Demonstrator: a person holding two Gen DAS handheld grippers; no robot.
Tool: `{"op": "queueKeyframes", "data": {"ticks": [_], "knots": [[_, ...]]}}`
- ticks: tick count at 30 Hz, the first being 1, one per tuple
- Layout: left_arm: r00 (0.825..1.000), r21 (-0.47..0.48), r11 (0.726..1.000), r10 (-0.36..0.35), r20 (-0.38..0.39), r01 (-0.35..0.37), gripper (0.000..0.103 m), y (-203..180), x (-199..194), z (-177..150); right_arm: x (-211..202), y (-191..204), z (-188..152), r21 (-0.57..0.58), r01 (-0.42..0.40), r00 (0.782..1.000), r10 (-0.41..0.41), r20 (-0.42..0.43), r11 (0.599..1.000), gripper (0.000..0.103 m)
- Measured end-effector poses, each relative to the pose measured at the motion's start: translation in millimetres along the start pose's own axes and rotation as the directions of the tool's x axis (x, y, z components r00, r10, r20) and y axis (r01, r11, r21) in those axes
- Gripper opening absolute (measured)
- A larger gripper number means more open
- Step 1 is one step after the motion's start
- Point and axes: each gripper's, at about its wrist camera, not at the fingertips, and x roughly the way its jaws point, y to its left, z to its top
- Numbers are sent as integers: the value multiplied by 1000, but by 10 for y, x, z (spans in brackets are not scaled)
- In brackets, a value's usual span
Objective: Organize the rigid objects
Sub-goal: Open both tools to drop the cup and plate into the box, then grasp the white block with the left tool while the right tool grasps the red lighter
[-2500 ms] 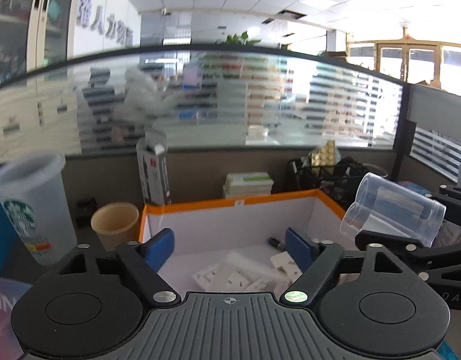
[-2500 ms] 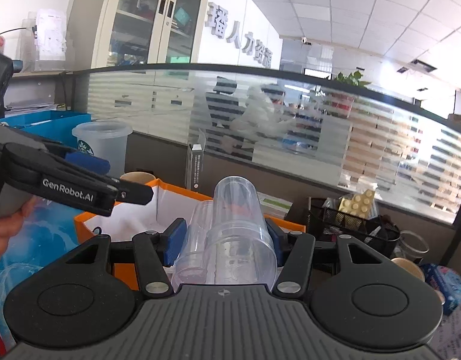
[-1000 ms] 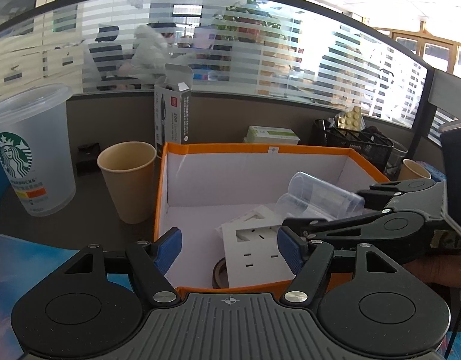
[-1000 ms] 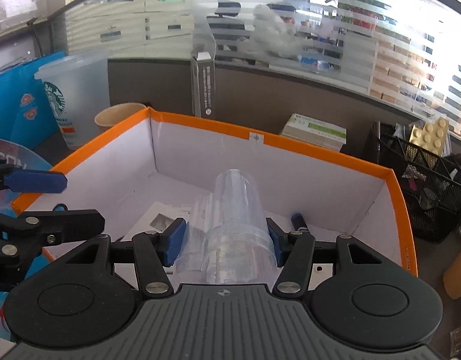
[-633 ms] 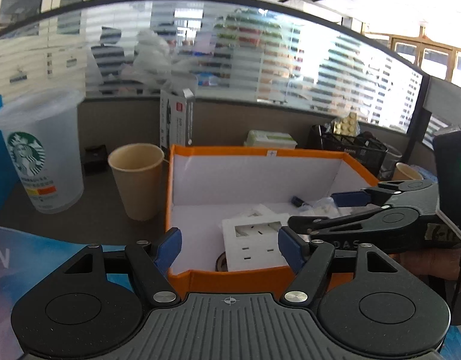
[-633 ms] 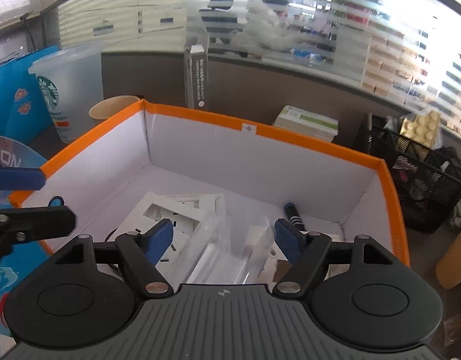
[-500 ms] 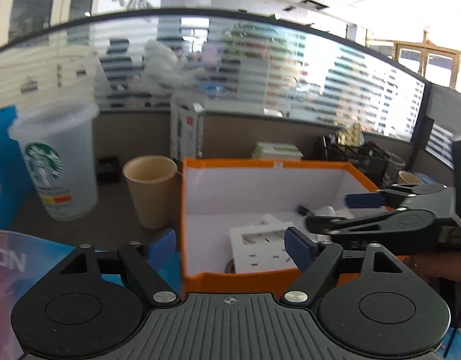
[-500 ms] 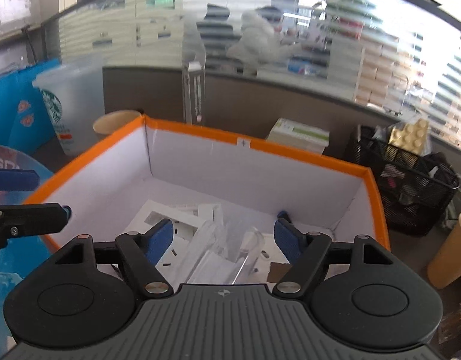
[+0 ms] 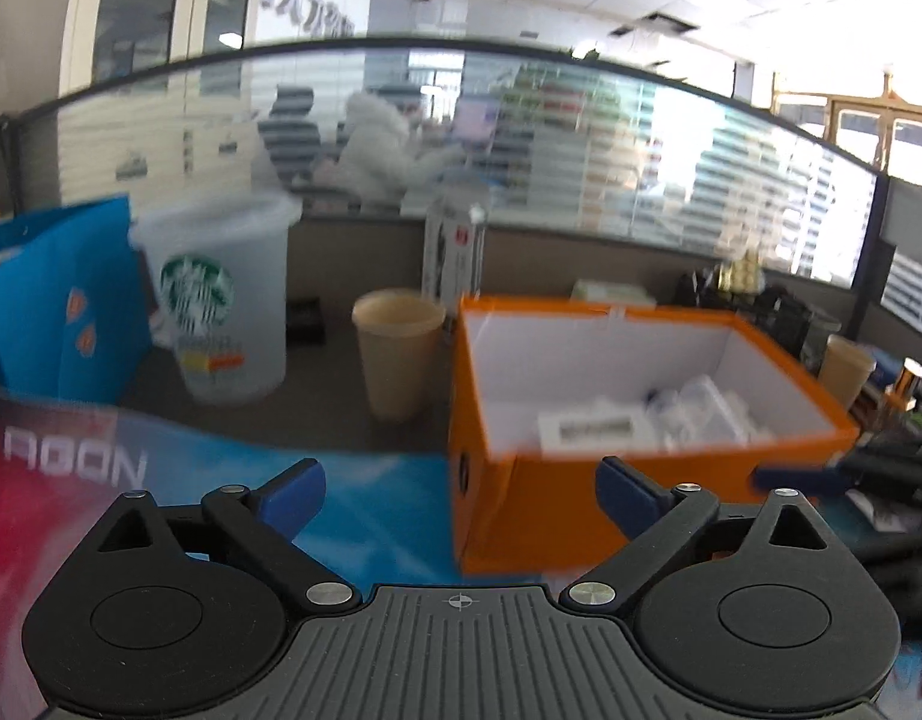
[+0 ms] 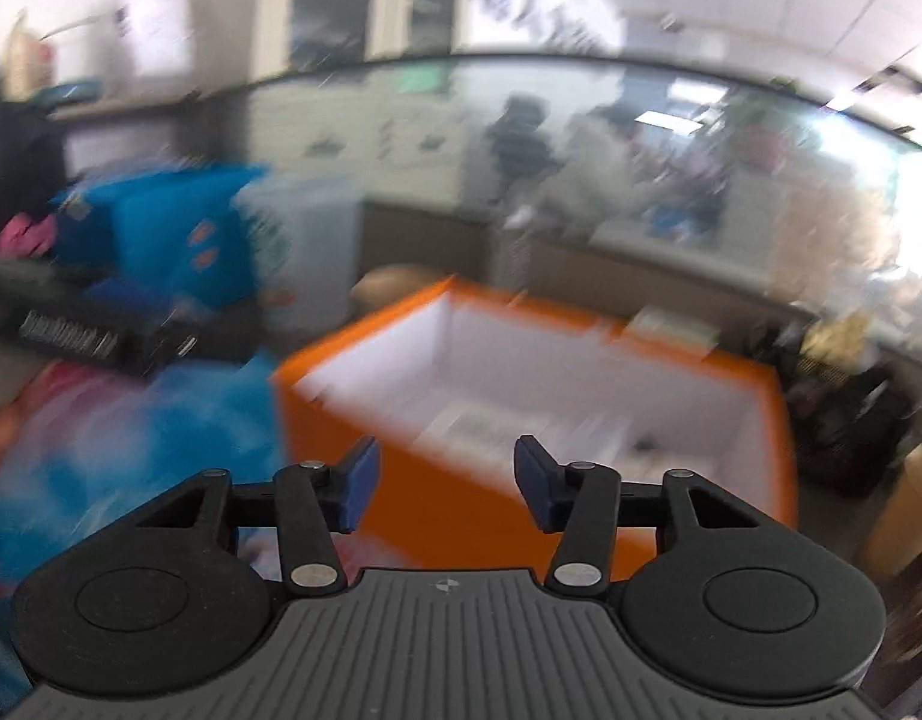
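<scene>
An orange box (image 9: 581,504) with a white inside stands on the desk; it also shows, blurred, in the right wrist view (image 10: 437,480). Inside lie clear plastic cups (image 9: 701,405) and a white socket plate (image 9: 593,429). My left gripper (image 9: 460,495) is open and empty, in front of the box's left corner. My right gripper (image 10: 443,477) is open and empty, in front of the box's near wall. Its blue fingertip (image 9: 791,478) shows at the right of the left wrist view.
A tan paper cup (image 9: 398,354) and a large Starbucks cup (image 9: 215,300) stand left of the box. A blue bag (image 9: 59,306) is at far left. A colourful mat (image 9: 161,480) covers the near desk. Another paper cup (image 9: 845,369) and black wire basket (image 9: 761,300) are at right.
My right gripper let go of the clear cups, which now lie in the box. Both grippers have pulled back from over the box to in front of it.
</scene>
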Motion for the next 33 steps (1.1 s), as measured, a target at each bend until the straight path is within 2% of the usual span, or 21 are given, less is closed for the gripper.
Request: {"op": "queueKeyframes", "data": {"ticks": [2,5,9,11,13,17,21,28,30,31,33], "knots": [[1000,-3,1000,4,-28,-4,98,10,15,-94,163,123,-157,-16,-34,998,33,-58,999,34],[999,0,1000,1,-53,-1,98,42,-16,-202,362,192,-312,1,-71,991,71,-109,997,33],[997,26,999,-33,-65,35,98,44,-140,-333,512,213,-381,31,-95,986,99,-136,995,32],[996,45,998,-47,-71,50,99,26,-199,-406,564,246,-434,19,-92,986,94,-134,996,21],[995,76,995,-63,-73,68,103,-22,-226,-478,539,264,-470,0,-81,989,81,-123,997,18],[986,174,975,-116,-118,135,103,-168,-205,-692,491,246,-513,-7,-80,992,79,-101,997,17],[978,243,956,-130,-161,167,103,-296,-146,-875,429,165,-554,20,-73,993,74,-96,997,17],[964,337,905,-224,-142,259,102,-401,-63,-1021,397,137,-589,37,-67,994,70,-90,997,18],[951,345,891,-244,-188,296,89,-434,21,-1082,392,126,-596,46,-69,994,73,-85,997,18],[943,320,891,-275,-187,323,84,-411,30,-1091,395,119,-595,51,-72,994,76,-85,996,18],[920,261,888,-330,-212,378,64,-357,57,-1075,393,93,-596,68,-78,993,83,-83,995,18]]}}
